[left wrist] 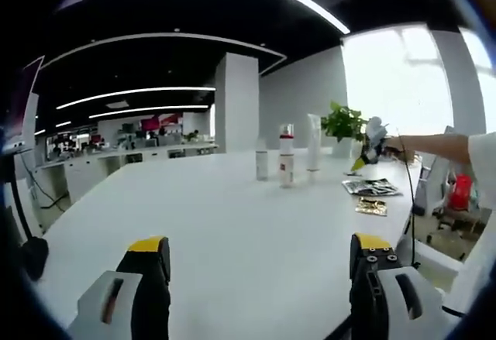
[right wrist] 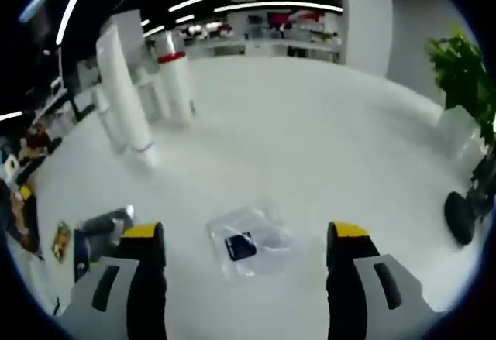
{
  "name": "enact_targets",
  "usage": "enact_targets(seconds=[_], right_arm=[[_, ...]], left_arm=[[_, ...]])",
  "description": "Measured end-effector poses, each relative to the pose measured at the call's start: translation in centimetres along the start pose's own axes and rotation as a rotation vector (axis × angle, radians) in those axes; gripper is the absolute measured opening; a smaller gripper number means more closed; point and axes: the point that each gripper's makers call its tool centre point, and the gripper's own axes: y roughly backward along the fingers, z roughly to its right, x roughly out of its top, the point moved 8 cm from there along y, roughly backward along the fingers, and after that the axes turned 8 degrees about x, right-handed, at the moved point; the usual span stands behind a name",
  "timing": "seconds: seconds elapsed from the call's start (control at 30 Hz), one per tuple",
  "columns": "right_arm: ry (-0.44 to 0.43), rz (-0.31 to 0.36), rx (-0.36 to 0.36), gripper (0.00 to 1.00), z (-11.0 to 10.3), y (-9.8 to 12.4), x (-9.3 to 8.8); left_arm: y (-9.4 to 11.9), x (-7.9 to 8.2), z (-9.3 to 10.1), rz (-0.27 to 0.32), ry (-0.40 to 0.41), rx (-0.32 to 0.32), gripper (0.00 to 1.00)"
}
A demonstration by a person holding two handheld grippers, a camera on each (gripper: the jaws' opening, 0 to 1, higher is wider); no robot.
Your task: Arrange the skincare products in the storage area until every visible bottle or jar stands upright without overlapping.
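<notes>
In the left gripper view, the left gripper (left wrist: pixel 260 266) rises from the bottom edge with its yellow-tipped jaws spread wide and nothing between them, over the bare white table (left wrist: pixel 217 224). Farther up, right of centre, three skincare products stand upright in a loose row, each apart from its neighbour: a short grey bottle (left wrist: pixel 262 164), a clear bottle with a red label (left wrist: pixel 287 156) and a tall white tube (left wrist: pixel 313 143). The print on the red label is too small to read. To their right lie flat sachets (left wrist: pixel 373 187) and a small gold packet (left wrist: pixel 371 207). Beyond them stands a potted plant (left wrist: pixel 343 124), and a person's arm (left wrist: pixel 434 147) reaches in from the right edge.

In the right gripper view, the right gripper (right wrist: pixel 245 251) also stands released, jaws wide apart. Just ahead of them, between the tips, a clear plastic sachet with a dark patch (right wrist: pixel 246 242) lies flat on the table; no writing can be made out. At lower left lies a silvery packet (right wrist: pixel 101 228). In the upper left the tall white tube (right wrist: pixel 124 96) and the red-banded bottle (right wrist: pixel 175 80) stand upright.
</notes>
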Motion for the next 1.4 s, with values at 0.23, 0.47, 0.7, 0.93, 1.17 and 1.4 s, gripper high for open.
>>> enact_targets(seconds=[0.23,0.47,0.7,0.93,1.17,1.4], right_arm=[[-0.021,-0.008,-0.035,0.74,0.9,-0.2,-0.7],[0.036,-0.010,-0.078,0.60,1.1,-0.2,-0.8],[0.035,0.006,-0.068,0.57,1.2,-0.3,-0.5],[0.033,-0.006,-0.070,0.41,0.4,0.0,-0.3],[0.043,-0.024,-0.087,0.39,0.5,0.0,0.2],[0.013,0.030,-0.123,0.20,0.8,1.0,1.3]], left_arm=[[0.0,-0.2,0.1,-0.006,-0.004,-0.001,0.99],[-0.1,-0.3,0.3,-0.012,-0.013,-0.006,0.99],[0.0,-0.2,0.3,-0.010,-0.018,-0.005,0.99],[0.1,-0.2,0.2,-0.010,-0.016,0.001,0.99],[0.3,0.0,0.1,0.003,-0.010,0.002,0.99],[0.5,0.2,-0.2,0.008,-0.009,0.015,0.99]])
